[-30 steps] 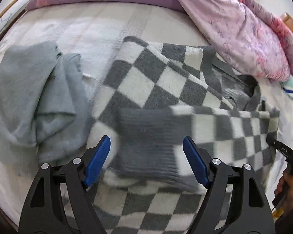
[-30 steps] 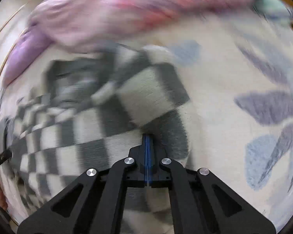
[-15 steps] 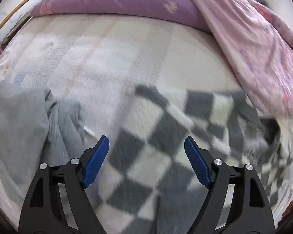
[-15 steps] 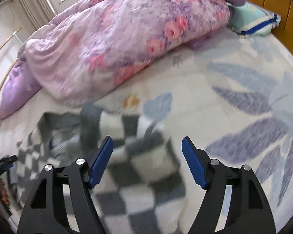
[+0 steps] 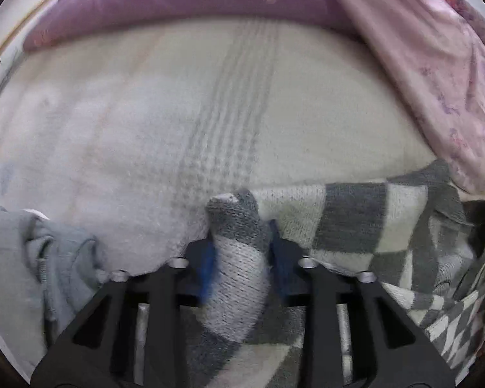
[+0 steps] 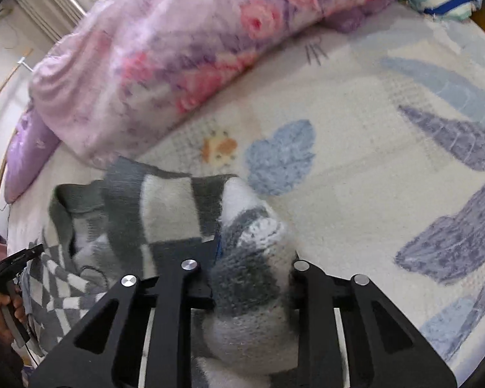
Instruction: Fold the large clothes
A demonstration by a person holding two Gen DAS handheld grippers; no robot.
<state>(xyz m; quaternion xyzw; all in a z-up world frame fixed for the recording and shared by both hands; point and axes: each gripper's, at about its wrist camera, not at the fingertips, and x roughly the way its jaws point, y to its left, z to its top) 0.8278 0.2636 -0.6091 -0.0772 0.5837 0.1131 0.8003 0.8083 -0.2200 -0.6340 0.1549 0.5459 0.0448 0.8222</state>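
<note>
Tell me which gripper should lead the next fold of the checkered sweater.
Neither clearly: the left gripper and right gripper each have jaws clamped on a bunched corner of the checkered sweater. Probably move both together, folding it over.

No text, label, brand, number or sign can be read in either view. The checked sweater (image 5: 355, 213), the bed cover (image 6: 355, 168) and the quilt (image 6: 184, 42) beyond the sweater bear patterns only: squares, leaves and flowers. A small dark scribble on the bed cover, just below the quilt's edge, is too blurred to read as writing.
</note>
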